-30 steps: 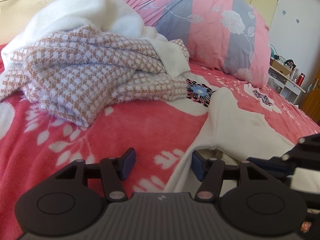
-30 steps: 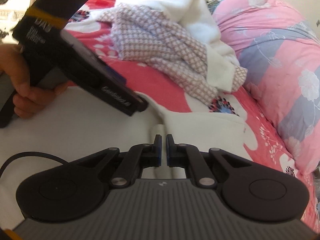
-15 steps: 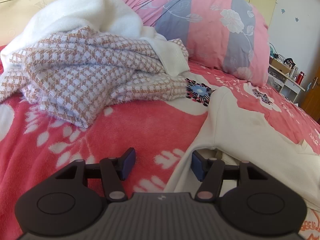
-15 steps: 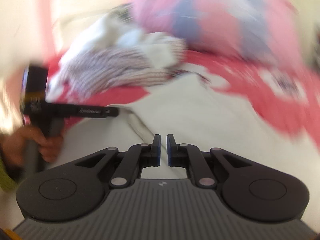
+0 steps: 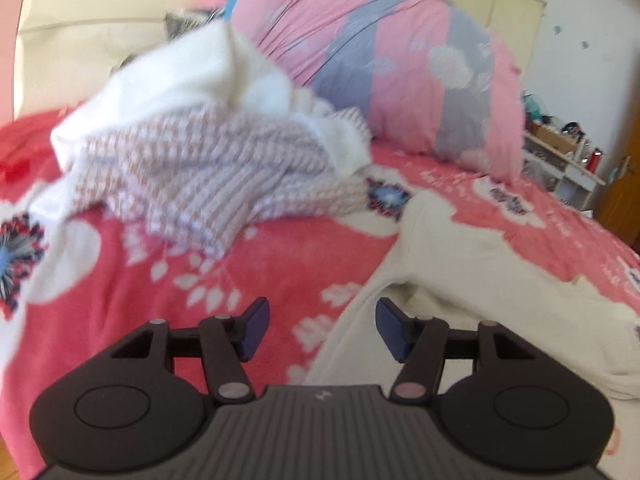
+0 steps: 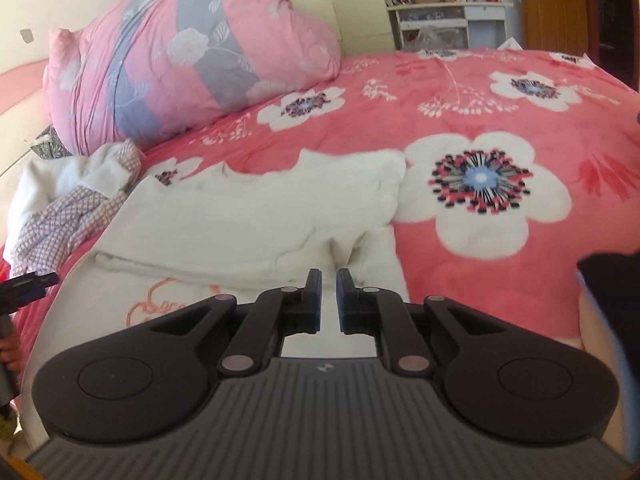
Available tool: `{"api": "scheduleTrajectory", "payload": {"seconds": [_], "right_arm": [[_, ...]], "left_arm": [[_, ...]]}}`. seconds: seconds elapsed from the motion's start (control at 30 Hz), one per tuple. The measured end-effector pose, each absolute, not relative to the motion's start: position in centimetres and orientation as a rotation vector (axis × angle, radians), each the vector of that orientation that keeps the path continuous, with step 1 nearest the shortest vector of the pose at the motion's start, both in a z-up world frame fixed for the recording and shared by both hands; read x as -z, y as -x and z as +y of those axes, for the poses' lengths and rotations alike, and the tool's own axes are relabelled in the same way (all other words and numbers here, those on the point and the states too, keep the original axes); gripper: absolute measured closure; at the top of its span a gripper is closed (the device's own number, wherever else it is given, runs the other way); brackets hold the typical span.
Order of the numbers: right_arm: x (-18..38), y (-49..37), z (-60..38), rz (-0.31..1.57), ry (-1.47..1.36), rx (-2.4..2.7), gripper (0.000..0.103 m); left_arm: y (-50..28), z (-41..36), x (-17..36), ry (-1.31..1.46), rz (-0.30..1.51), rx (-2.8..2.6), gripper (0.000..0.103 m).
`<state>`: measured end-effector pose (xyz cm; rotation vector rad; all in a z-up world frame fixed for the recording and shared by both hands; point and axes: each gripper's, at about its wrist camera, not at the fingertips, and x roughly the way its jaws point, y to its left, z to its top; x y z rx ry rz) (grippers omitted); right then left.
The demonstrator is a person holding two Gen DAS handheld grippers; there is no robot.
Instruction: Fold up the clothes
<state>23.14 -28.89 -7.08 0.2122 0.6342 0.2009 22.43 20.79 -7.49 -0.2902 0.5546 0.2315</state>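
So the bed with the pink fleece blanket printed with big white flowers (image 6: 460,92) takes up nearly everything, with a fat pink-and-grey floral duvet bundle (image 6: 188,68) at its far side. The cream-white top with an orange line drawing on it (image 6: 248,216) lies spread flat on the blanket right in front of both grippers, a sleeve folded over and a few rumples near the right one. Behind it is a heap of a beige-and-white checked knit with a fluffy white garment (image 5: 208,152), its edge just beside the top. Loads of bare blanket to the right. Left gripper (image 5: 320,330): fingers spread wide over the top's edge, holding nothing. Right gripper (image 6: 328,300): fingers just started opening, only a slim gap, nothing between them.
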Motion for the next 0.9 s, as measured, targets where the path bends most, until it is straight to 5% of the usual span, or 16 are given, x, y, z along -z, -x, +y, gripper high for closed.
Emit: {"api": "scheduleTrajectory", "payload": {"seconds": [0.23, 0.5, 0.9], "right_arm": [[8.8, -30.5, -25.0, 0.630, -0.175, -0.359, 0.095], [13.1, -33.4, -23.6, 0.687, -0.099, -0.350, 0.097], [15.3, -32.7, -26.0, 0.632, -0.237, -0.405, 0.097]], "left_arm": [[-31.8, 15.6, 4.8, 0.251, 0.592, -0.008, 0.043], [-43.0, 14.2, 11.6, 0.222, 0.724, -0.097, 0.047], [-41.7, 17.0, 8.5, 0.158, 0.582, -0.174, 0.044]]}}
